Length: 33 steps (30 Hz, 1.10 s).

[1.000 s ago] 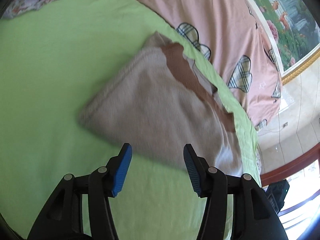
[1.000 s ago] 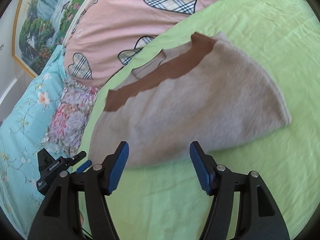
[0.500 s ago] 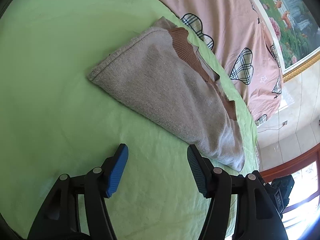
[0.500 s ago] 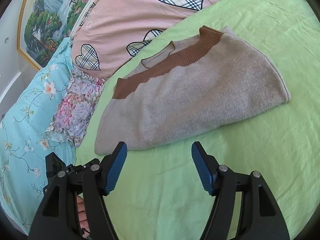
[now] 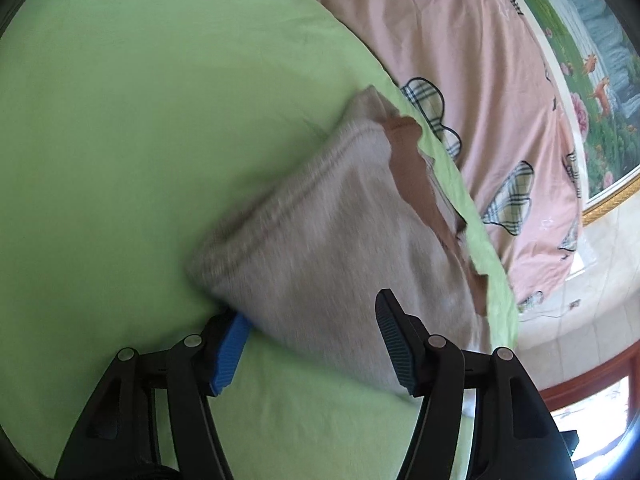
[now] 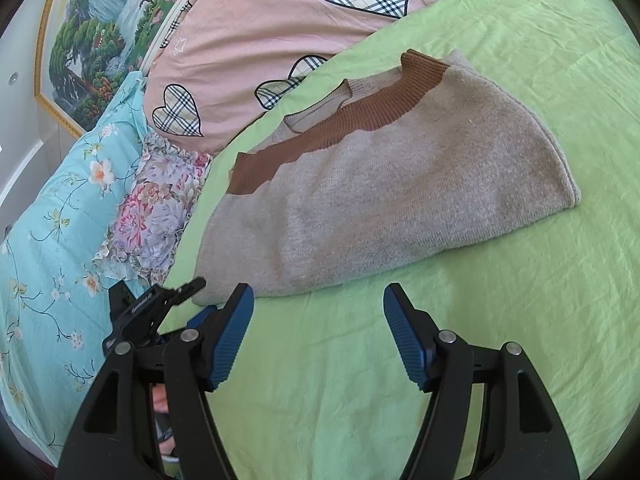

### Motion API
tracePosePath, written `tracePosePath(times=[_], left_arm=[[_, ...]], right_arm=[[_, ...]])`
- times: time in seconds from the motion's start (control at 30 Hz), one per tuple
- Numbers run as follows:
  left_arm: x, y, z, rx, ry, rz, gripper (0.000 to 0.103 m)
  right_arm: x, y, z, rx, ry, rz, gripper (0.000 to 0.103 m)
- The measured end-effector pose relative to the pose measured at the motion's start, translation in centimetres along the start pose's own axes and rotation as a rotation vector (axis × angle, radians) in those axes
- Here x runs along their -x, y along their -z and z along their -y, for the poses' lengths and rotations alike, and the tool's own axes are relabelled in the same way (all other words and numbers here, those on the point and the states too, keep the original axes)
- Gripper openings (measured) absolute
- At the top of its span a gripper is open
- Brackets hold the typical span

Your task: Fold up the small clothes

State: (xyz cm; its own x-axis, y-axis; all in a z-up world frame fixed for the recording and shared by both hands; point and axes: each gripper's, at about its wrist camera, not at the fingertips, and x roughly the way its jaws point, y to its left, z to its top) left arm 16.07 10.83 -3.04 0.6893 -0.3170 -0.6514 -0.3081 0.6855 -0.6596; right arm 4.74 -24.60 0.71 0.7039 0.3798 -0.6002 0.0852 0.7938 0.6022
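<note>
A beige knitted sweater [image 6: 392,196] with a brown collar band lies folded on the green sheet [image 6: 520,320]. In the left wrist view the sweater [image 5: 332,256] is blurred and its near edge lies between the open jaws of my left gripper [image 5: 312,344], over the left fingertip. My right gripper [image 6: 318,336] is open and empty, a little short of the sweater's near edge. The left gripper [image 6: 160,308] also shows in the right wrist view, at the sweater's left corner.
A pink quilt with plaid hearts [image 6: 280,20] lies beyond the sweater. A turquoise floral quilt [image 6: 52,216] and a flowered cloth [image 6: 156,208] lie at the left. A framed landscape painting [image 6: 104,24] hangs on the wall. The bed's edge [image 5: 504,320] runs just past the sweater.
My left gripper has moved forward onto the sweater's near edge, which now lies between its jaws. The right gripper has edged slightly closer to the sweater. Both stay open.
</note>
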Motion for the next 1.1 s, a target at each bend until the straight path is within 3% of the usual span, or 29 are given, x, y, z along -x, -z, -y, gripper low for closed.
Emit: tracePosePath(times=[0.07,0.13,0.17,0.43,0.63,0.77,0.87,0.93,1.1], left_arm=[[-0.7,-1.1,0.7,-0.029,-0.038,0.017,0.052],[-1.2,-2.0,1.4,-0.065,-0.021,0.010,0.016],[-1.3,-2.4,2.1,-0.092,0.003,-0.005,0.007],[0.7,-0.9,11.4,-0.366,0.122,0.029,0.007],[-1.9,4.0,19.1,-0.542,0.245,-0.072,0.007],[-5.3,7.5,21.3,-0.588,0.264,-0.176,0.007],[-6.9,8.6,21.3,-0.579,0.260,-0.225,0.007],[-7.1,8.9,21.1,-0.574,0.263,-0.237,0.007],[-6.8,8.7,20.6,-0.559,0.275,-0.244,0.007]], right_arm=[[-0.2,-0.3,0.0,-0.005,-0.002,-0.003,0.068],[-0.4,-0.9,0.1,0.000,0.001,-0.006,0.068],[-0.4,-1.2,0.1,0.001,0.003,-0.002,0.068],[0.3,-6.0,2.4,-0.043,-0.036,0.043,0.068],[-1.5,-10.6,4.0,-0.083,-0.120,-0.014,0.068],[-4.5,-13.2,4.5,-0.109,-0.232,-0.107,0.070],[-8.2,-14.8,4.8,-0.128,-0.267,-0.192,0.078],[-10.4,-15.4,4.6,-0.126,-0.265,-0.232,0.078],[-15.8,-16.2,2.3,-0.106,-0.356,-0.349,0.078]])
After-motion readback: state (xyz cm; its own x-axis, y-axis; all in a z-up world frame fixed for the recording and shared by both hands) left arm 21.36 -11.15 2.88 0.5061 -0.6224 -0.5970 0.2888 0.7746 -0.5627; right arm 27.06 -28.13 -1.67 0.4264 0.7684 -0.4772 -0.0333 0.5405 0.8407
